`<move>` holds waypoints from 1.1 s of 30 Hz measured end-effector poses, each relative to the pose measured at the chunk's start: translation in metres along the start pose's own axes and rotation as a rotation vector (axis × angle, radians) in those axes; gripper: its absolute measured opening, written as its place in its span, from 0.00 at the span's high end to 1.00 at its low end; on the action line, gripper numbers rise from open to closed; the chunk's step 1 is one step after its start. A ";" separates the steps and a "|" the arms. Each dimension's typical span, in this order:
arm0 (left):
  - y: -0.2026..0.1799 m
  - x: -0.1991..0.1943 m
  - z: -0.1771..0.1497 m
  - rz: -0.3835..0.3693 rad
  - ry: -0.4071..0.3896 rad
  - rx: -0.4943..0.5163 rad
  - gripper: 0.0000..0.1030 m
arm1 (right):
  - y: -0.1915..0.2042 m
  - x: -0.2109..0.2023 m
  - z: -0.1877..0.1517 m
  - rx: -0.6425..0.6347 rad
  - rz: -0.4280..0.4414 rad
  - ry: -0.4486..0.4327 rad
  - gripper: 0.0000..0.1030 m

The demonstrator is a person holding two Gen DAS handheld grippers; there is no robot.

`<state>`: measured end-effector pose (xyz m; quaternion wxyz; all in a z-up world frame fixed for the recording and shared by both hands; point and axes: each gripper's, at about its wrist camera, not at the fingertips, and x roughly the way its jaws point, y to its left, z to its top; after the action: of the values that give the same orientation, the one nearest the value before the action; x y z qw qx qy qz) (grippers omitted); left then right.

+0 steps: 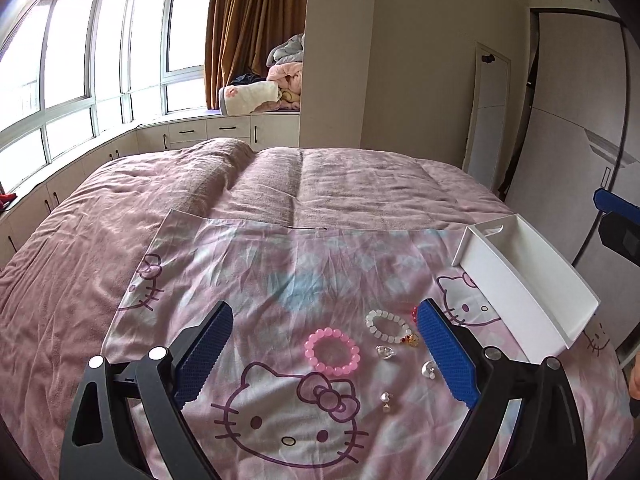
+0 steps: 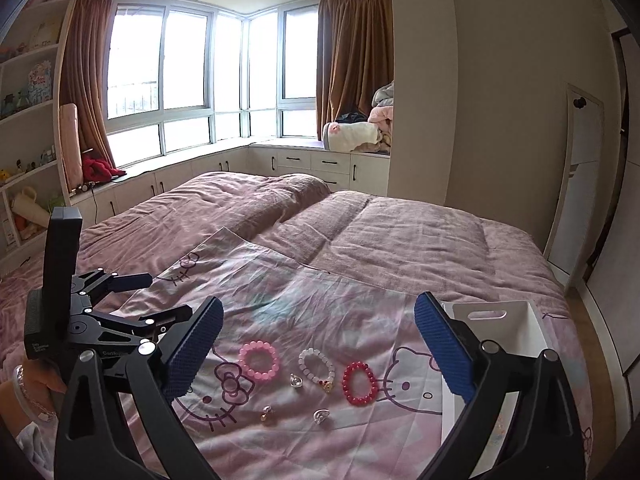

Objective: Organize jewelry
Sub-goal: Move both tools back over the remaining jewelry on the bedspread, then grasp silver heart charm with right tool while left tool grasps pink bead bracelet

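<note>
**Nothing sorted yet, tray empty**

Left gripper [image 1: 324, 350] and right gripper [image 2: 318, 346] both hover with fingers spread wide, holding nothing. The white plastic tray [image 2: 532, 328] at 3 o'clock looks bare. On the Hello Kitty cloth [image 2: 280, 300]: three bead bracelets, pink [image 2: 259, 361], white [image 2: 316, 364], red [image 2: 359, 383], plus three small ring-like pieces [image 2: 295, 381]. All six left to move.

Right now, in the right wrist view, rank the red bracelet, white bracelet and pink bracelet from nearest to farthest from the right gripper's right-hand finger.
1. red bracelet, just left of that finger.
2. white bracelet, centre.
3. pink bracelet, farthest left.
</note>
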<state>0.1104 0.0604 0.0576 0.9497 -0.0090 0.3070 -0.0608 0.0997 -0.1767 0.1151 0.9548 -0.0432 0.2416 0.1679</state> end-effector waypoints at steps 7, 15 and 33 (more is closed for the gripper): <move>0.013 0.002 -0.012 0.092 -0.068 -0.008 0.08 | 0.003 0.030 -0.016 0.010 0.037 0.051 0.06; 0.021 0.048 -0.037 0.127 0.017 -0.023 0.08 | -0.001 0.080 -0.049 -0.002 0.030 0.151 0.07; 0.008 0.135 -0.073 0.105 0.159 0.013 0.08 | -0.009 0.162 -0.125 0.009 0.082 0.381 0.32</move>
<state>0.1766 0.0534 -0.0806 0.9243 0.0182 0.3810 -0.0133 0.1809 -0.1568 -0.0717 0.8842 -0.0602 0.4204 0.1944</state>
